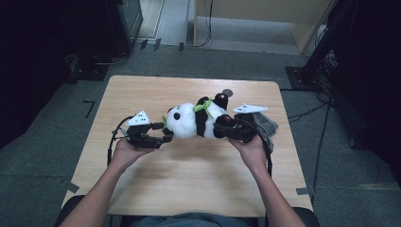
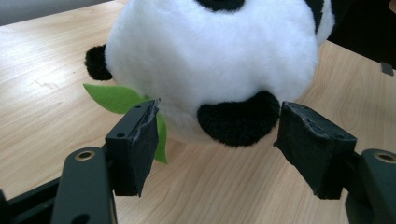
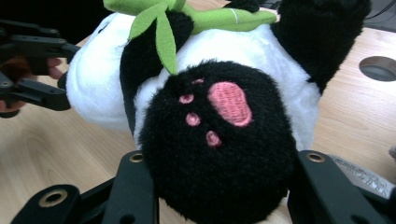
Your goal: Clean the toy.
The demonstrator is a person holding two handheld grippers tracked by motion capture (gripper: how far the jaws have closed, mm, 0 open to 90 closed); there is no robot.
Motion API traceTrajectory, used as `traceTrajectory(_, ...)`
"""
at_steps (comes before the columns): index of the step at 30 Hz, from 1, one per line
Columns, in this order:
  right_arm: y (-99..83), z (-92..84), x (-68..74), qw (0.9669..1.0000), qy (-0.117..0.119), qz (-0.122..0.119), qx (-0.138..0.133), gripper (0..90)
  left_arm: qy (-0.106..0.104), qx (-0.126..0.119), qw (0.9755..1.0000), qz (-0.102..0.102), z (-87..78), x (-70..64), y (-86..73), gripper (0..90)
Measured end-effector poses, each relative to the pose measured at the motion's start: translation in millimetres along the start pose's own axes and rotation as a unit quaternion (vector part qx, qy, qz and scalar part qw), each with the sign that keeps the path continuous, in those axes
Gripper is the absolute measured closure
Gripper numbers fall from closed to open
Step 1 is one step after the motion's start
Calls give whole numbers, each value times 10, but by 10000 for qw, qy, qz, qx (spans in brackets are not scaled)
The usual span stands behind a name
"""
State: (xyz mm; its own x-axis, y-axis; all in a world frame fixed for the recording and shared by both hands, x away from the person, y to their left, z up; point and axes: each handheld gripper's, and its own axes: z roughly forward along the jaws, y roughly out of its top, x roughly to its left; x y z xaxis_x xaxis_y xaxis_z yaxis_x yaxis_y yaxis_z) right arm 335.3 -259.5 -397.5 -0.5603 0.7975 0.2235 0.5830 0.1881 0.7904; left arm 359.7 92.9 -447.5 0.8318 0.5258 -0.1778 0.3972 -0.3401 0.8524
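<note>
A plush panda [image 1: 189, 120] with a green scarf [image 1: 202, 107] lies on its side on the wooden table [image 1: 189, 179], head to the left. My left gripper [image 1: 165, 133] is at the head. Its jaws stand open on either side of a black ear [image 2: 238, 123], and the pads [image 2: 135, 144] are not touching it. A green felt leaf [image 2: 112, 97] sticks out beside the left pad. My right gripper [image 1: 220, 127] is shut on the panda's black foot [image 3: 219, 140], whose pink paw print faces the camera. The left gripper [image 3: 32, 70] shows farther off in the right gripper view.
A round hole [image 1: 227, 92] sits in the tabletop behind the panda. A dark grey object [image 1: 267, 122] lies at the right edge, beside my right hand. Bare wood spreads in front of both hands. Dark equipment and cables stand on the floor around the table.
</note>
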Motion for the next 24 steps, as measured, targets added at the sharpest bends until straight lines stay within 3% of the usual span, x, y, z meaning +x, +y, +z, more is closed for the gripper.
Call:
traceTrajectory(3,7,9,33,9999,149,22,46,588,0,-22,10000,2,34,12,-5,247)
traceTrajectory(5,9,21,63,9997,211,-2,90,588,106,26,9999,47,47,17,-11,226)
traceTrajectory(8,7,25,71,9993,345,35,136,589,170,80,9998,-23,64,45,-19,125)
traceTrajectory(11,0,42,75,9988,457,82,181,590,214,124,9997,-86,92,55,-24,106)
traceTrajectory(17,-20,101,139,9978,596,43,284,594,256,411,9988,-84,168,46,-27,106)
traceTrajectory(21,-30,115,150,9970,707,124,298,600,286,380,9989,20,160,40,-16,116)
traceTrajectory(23,-30,119,166,9968,739,117,283,601,318,342,9989,95,142,26,-6,252)
traceTrajectory(24,-30,120,172,9968,741,113,270,602,320,347,9988,99,139,25,-3,268)
